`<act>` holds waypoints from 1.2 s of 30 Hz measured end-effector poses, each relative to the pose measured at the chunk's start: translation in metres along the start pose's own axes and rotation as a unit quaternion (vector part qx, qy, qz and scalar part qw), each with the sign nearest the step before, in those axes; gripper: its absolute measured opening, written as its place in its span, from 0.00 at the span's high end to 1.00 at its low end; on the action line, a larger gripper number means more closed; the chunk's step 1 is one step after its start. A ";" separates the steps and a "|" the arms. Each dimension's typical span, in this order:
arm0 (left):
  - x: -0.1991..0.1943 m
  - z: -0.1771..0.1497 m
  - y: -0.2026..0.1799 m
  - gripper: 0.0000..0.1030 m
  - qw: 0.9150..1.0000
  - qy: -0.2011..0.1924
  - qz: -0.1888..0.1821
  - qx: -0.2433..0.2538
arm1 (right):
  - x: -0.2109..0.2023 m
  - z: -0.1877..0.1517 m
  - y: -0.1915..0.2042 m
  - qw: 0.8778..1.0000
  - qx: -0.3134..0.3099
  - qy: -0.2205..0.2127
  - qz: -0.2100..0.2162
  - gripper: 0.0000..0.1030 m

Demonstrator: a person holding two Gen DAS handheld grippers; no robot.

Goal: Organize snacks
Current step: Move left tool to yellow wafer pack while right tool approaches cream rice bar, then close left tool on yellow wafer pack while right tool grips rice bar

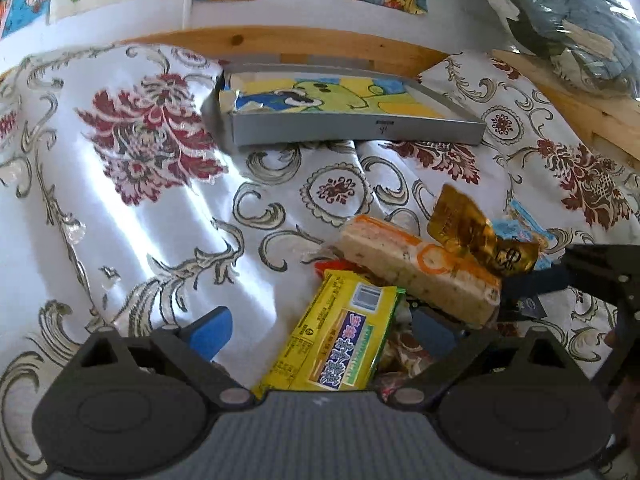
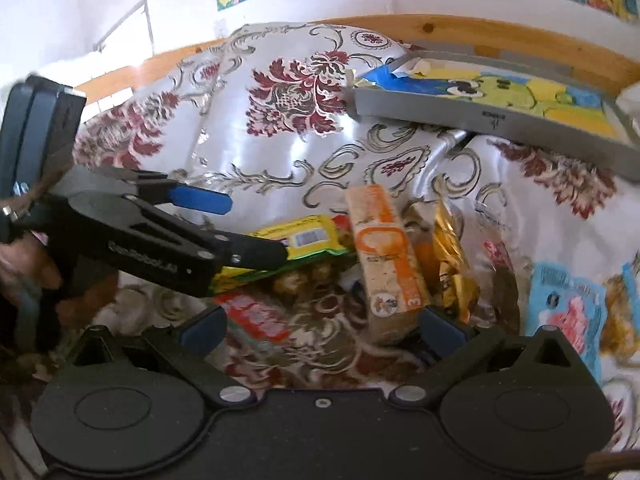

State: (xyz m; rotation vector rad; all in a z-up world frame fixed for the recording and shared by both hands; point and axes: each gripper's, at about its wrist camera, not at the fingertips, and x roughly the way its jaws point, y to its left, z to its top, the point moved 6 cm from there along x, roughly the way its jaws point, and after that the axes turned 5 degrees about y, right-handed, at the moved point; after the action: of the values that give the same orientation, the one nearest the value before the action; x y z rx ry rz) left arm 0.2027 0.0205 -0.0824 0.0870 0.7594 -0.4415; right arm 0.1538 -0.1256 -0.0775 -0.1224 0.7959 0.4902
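Note:
A heap of snacks lies on a floral cloth (image 1: 140, 208). My left gripper (image 1: 322, 330) is open, and a yellow packet (image 1: 340, 340) lies between its wide-apart fingers. In the right wrist view the left gripper (image 2: 256, 228) comes in from the left, its lower finger over the yellow packet (image 2: 308, 236). An orange-and-white wrapped bar (image 1: 416, 268) leans across the heap beside gold wrappers (image 1: 464, 228). My right gripper (image 2: 322, 328) is open. The orange-and-white bar (image 2: 386, 268) stands just inside its right finger, with a red packet (image 2: 256, 316) near the left one.
A shallow grey box (image 1: 360, 130) with a cartoon picture inside lies at the back against a wooden rail (image 1: 280, 40). Blue packets (image 2: 568, 308) lie to the right of the heap. A bagged dark bundle (image 1: 568, 12) rests at the far right. A hand (image 2: 24, 264) holds the left gripper.

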 end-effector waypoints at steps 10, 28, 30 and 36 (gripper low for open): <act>0.002 -0.003 0.000 0.21 0.999 0.023 -0.036 0.007 | 0.018 0.014 -0.013 0.997 -0.070 0.008 -0.041 0.01; 0.006 -0.008 0.000 0.43 0.996 0.071 -0.041 -0.024 | 0.035 0.035 -0.028 0.996 -0.079 0.019 -0.047 0.24; 0.007 -0.009 -0.002 0.43 0.996 0.072 -0.038 -0.023 | 0.038 0.034 -0.028 0.995 -0.083 0.018 -0.058 0.27; 0.009 -0.011 -0.008 0.41 0.997 0.070 -0.028 -0.002 | 0.044 0.031 -0.025 0.990 -0.110 0.013 -0.089 0.31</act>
State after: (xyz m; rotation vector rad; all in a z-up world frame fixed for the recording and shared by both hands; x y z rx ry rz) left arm 0.1981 0.0125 -0.0964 0.0932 0.9024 -0.4898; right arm 0.2119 -0.1222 -0.0886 -0.4024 0.7464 0.4059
